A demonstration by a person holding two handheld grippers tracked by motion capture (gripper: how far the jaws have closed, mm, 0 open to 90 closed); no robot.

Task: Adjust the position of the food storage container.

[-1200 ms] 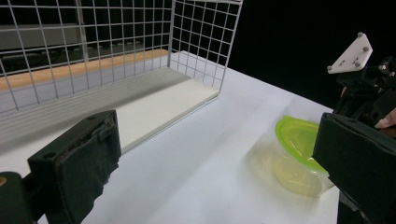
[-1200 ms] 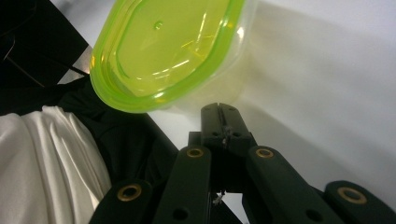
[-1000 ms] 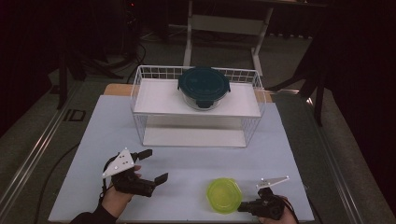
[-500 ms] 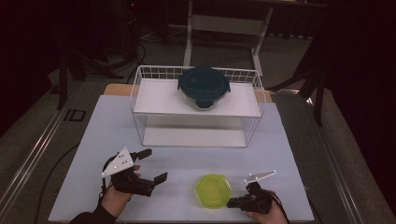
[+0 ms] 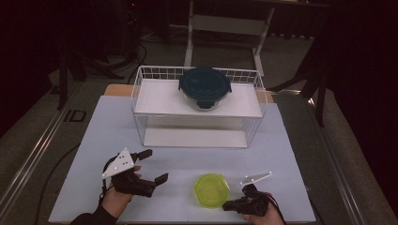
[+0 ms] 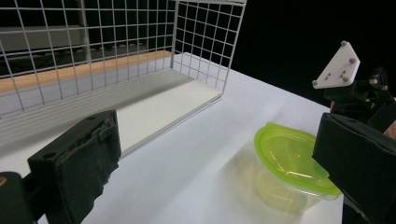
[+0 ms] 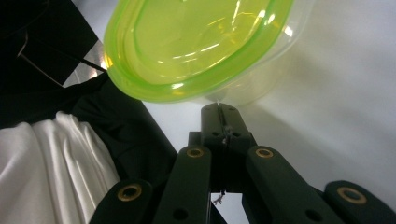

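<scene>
A clear tub with a yellow-green lid (image 5: pixel 212 190) (image 6: pixel 294 163) (image 7: pixel 196 42) sits on the white table near its front edge. My right gripper (image 5: pixel 232 205) (image 7: pixel 219 112) is just right of the tub, jaws shut together, with the tips touching the tub's wall under the lid rim. I cannot tell whether anything is pinched between them. My left gripper (image 5: pixel 155 165) (image 6: pixel 219 158) hovers open left of the tub, with nothing between its wide-apart jaws. The right gripper's white plate (image 6: pixel 338 65) shows beyond the tub in the left gripper view.
A white wire basket (image 5: pixel 141 84) (image 6: pixel 205 42) with a shelf stands at the back middle, open toward me. On the shelf rests a glass container with a dark blue lid (image 5: pixel 205 86). White tabletop (image 5: pixel 187 159) lies between basket and grippers.
The yellow-green tub and my right gripper have both shifted left along the front of the table. The left gripper has stayed in place, still open.
</scene>
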